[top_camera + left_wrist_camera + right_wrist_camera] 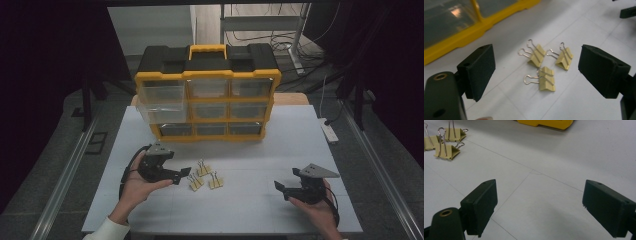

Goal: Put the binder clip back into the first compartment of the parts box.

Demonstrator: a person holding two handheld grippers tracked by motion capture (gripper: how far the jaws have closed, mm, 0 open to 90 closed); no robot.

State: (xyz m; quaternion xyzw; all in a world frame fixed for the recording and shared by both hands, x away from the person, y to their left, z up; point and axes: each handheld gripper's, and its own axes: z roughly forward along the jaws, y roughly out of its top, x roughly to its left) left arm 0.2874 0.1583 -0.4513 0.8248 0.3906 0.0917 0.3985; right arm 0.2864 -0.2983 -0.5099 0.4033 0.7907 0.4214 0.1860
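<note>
Above three binder clips (546, 65), left gripper (536, 72) fingers (477, 71) gape.

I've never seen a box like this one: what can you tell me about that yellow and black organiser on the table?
The organiser stands upright at the far side of the white table. It looks like plastic: a yellow frame, a black top and a yellow carry handle. Its front holds nine clear drawers in three rows. The top-left drawer is pulled out; the rest sit flush. Nothing but the table touches it.

Dark curtains (45, 75) flank the white counter (250, 205), with grey floor (370, 165), tangled cables (260, 37) and a power strip (330, 131) beyond.
</note>
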